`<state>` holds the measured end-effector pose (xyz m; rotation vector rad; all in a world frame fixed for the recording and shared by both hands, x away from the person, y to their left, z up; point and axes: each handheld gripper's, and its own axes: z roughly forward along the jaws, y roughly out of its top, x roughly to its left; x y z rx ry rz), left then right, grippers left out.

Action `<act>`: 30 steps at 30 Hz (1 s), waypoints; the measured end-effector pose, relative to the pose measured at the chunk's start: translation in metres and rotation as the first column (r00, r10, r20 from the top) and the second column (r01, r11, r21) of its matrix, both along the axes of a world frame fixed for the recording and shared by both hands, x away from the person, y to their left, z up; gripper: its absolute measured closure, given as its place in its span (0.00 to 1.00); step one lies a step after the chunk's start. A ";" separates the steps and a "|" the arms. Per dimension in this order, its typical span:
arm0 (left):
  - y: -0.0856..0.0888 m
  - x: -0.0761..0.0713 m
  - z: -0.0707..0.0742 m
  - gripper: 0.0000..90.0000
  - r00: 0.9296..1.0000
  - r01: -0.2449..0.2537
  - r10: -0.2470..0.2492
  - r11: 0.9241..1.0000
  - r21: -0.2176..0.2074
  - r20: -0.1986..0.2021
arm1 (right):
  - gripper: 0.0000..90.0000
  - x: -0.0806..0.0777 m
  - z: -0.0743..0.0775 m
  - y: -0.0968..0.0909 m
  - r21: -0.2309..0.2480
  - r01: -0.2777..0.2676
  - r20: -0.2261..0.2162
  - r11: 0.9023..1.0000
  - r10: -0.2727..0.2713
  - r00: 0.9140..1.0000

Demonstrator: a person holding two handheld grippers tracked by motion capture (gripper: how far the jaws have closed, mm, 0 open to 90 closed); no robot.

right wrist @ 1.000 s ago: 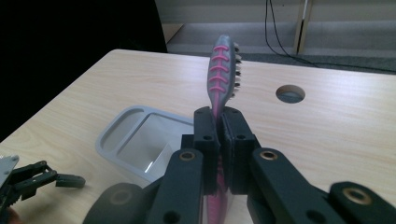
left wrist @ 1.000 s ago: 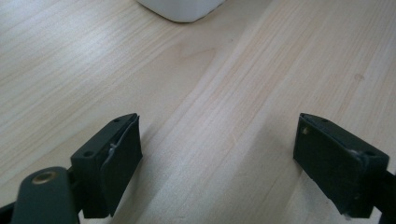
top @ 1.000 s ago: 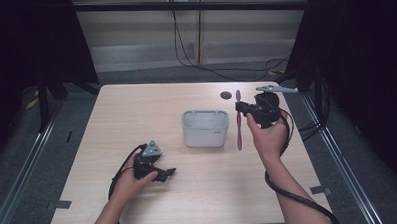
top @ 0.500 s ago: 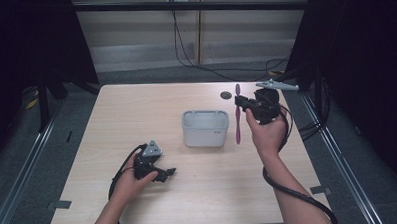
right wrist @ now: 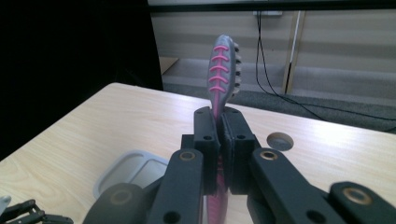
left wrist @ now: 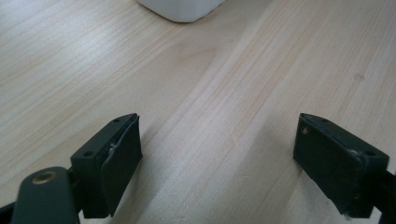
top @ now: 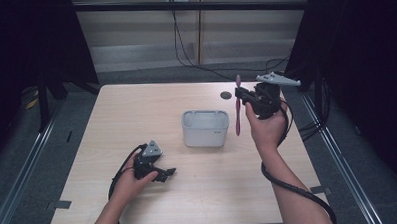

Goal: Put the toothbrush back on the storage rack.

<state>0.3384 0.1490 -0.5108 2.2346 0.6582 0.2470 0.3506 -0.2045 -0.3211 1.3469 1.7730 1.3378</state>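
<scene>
A pink and grey toothbrush [top: 238, 110] stands upright in the air just right of the white bin [top: 205, 128], bristle head [right wrist: 224, 70] at the top. My right gripper [top: 246, 97] is shut on its neck, and the pink handle hangs below the jaws. In the right gripper view the two black pads [right wrist: 205, 140] press on the toothbrush [right wrist: 217, 100] from both sides. My left gripper [top: 162, 172] rests low on the wooden table [top: 136, 109] near the front left, held by a hand. Its jaws [left wrist: 229, 158] stand open over bare wood, with the white bin [left wrist: 182, 7] ahead.
A round dark hole [top: 226, 95] sits in the table behind the bin, also seen as the hole [right wrist: 279, 140] past the right jaws. The bin [right wrist: 133, 172] is hollow with a grey rim. Cables trail from both grippers. Dark curtains flank the table.
The right gripper has lifted the toothbrush a little higher beside the bin. The left gripper has stayed put.
</scene>
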 end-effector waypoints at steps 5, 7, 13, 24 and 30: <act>0.000 0.000 0.000 0.16 1.000 0.000 0.000 1.000 0.003 -0.001 | 0.96 0.001 0.005 0.003 -0.002 -0.003 0.021 1.000 0.003 1.000; 0.000 0.000 0.000 0.16 1.000 0.001 -0.001 1.000 0.002 -0.002 | 0.96 0.002 0.007 0.004 -0.013 -0.003 0.028 1.000 0.003 1.000; 0.000 0.000 0.000 0.16 1.000 0.000 0.000 1.000 0.001 -0.001 | 0.96 0.004 0.010 0.004 -0.012 -0.001 0.037 1.000 0.002 0.999; 0.000 0.000 0.000 0.16 1.000 0.001 -0.001 1.000 0.003 -0.002 | 0.96 0.006 0.017 0.003 0.018 -0.002 0.061 1.000 0.001 0.998; 0.000 0.000 0.001 0.16 1.000 0.002 -0.002 1.000 0.005 -0.004 | 0.96 0.007 0.022 0.006 0.018 -0.012 0.076 1.000 0.011 0.997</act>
